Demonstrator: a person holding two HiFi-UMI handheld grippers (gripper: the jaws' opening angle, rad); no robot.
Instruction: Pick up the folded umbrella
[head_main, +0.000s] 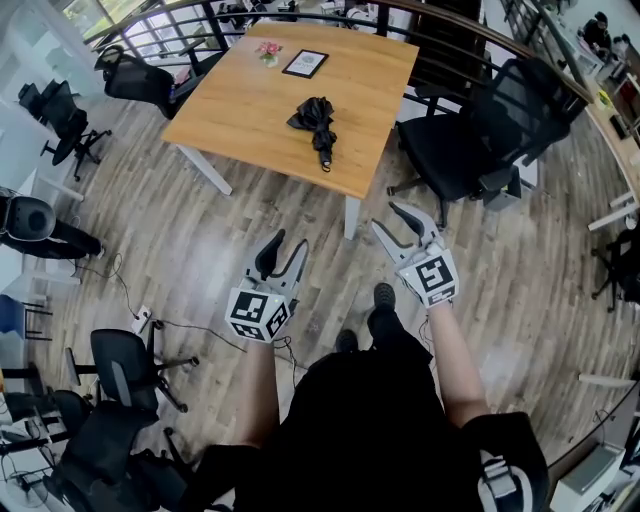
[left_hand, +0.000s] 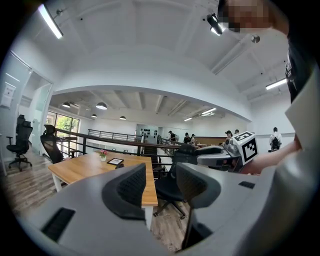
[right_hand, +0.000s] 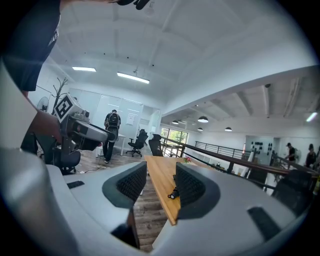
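The folded black umbrella lies on the wooden table, near its front edge. Both grippers hang over the wood floor, short of the table. My left gripper is open with nothing between its fingers. My right gripper is open and empty too, beside the table's white front leg. In the right gripper view the umbrella shows at the table's near edge, partly hidden behind one of the fingers. The left gripper view looks across the table from its side, with the right gripper alongside.
A black office chair stands right of the table, another at its far left corner, and more at lower left. A picture frame and a small flower pot sit on the table. Cables trail on the floor.
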